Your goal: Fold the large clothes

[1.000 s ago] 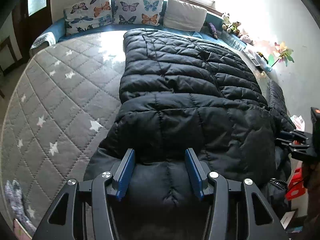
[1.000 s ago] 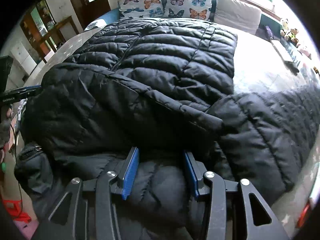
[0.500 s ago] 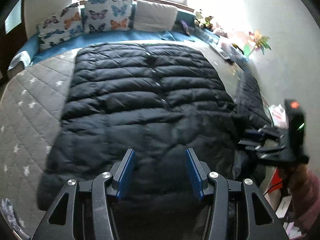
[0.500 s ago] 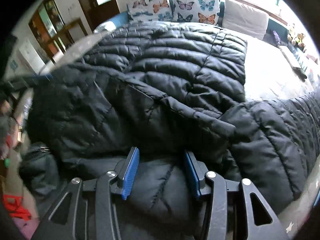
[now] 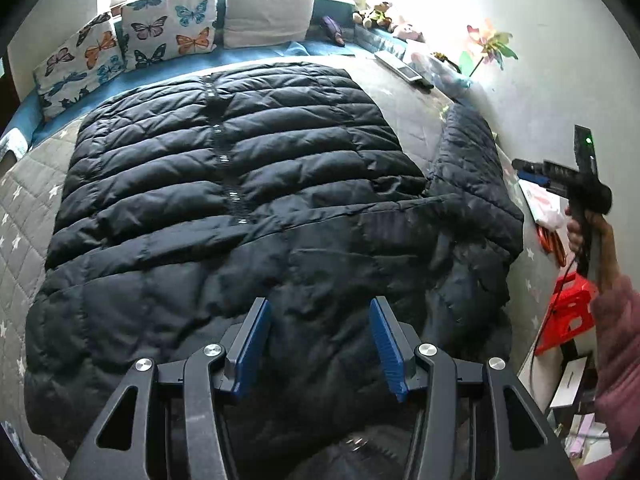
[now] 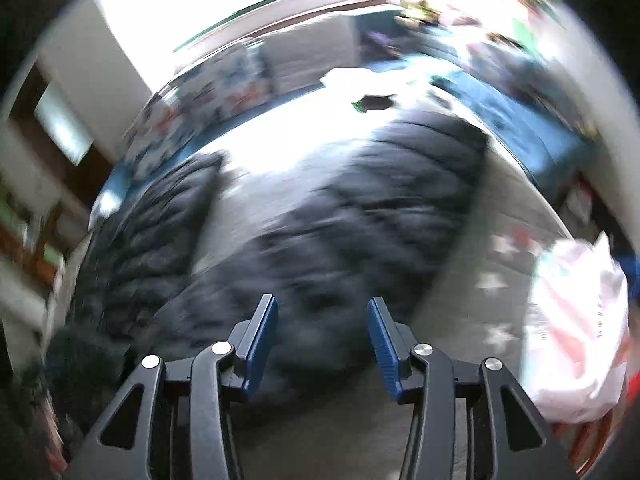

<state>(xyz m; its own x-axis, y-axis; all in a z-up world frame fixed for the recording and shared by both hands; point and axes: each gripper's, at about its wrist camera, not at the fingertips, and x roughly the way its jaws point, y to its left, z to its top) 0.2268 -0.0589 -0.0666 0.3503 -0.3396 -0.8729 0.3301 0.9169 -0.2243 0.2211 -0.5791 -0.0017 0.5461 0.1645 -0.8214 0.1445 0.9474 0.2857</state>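
Observation:
A large black quilted coat [image 5: 224, 168] lies spread on the bed, zipper up, with a flap folded across its near part. My left gripper [image 5: 318, 336] hovers open over that near part, and the fabric runs flat under its blue pads [image 5: 252, 344]. One sleeve [image 5: 472, 168] lies off to the right. Beyond it, at the bed's edge, a hand holds my right gripper [image 5: 528, 172] clear of the coat. The right wrist view is blurred by motion. There my right gripper [image 6: 322, 332] stands open above a dark part of the coat [image 6: 360, 220] with nothing between its fingers.
The grey star-patterned mattress [image 5: 24, 216] shows left of the coat. Butterfly pillows [image 5: 168, 28] and a beige pillow [image 5: 268, 16] line the far end. A white plastic bag [image 6: 576, 328] lies at the bed's right edge. A red stool [image 5: 568, 312] stands beside the bed.
My left gripper has slid to the right over the coat. My right gripper has swung quickly away from the coat's folded part to the bed's right edge, bringing the bag into view.

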